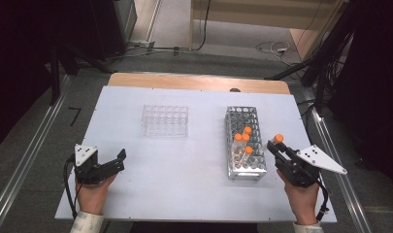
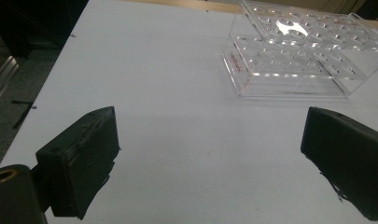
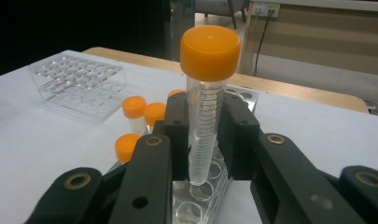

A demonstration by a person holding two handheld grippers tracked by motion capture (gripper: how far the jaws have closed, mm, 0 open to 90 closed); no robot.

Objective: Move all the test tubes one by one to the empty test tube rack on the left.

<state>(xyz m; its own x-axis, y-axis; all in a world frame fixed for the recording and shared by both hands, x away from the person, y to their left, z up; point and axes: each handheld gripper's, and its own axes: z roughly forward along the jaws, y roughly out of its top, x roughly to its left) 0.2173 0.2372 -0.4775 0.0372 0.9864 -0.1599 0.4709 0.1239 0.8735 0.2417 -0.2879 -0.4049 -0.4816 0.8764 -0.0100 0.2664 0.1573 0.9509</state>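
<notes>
Over at the far left of the white table top (image 1: 184,179), the left gripper (image 1: 117,160) rests low with its jaws spread wide and nothing between them; in the left gripper view only bare table lies between the black pads (image 2: 79,163). Beyond it stands the clear acrylic tube rack (image 1: 165,120), with no tubes in it, well to the left of the metal wire rack (image 1: 242,143). That metal rack holds several orange-capped tubes (image 1: 243,141) upright in its near half.

At the metal rack's right edge, the right gripper (image 3: 206,140) is clamped on a clear plastic graduated tube with an orange screw cap (image 3: 205,116), held upright with its conical tip just above the rack's holes. The jaws pinch the barrel at mid-height, below the cap.

The tube looks light, stiff and empty, so weight is likely no concern; the smooth round wall is probably slippery, and could twist or slide in a slack pinch. A grip on the straight barrel, squarely across it and clear of the tapered tip, seems soundest.
</notes>
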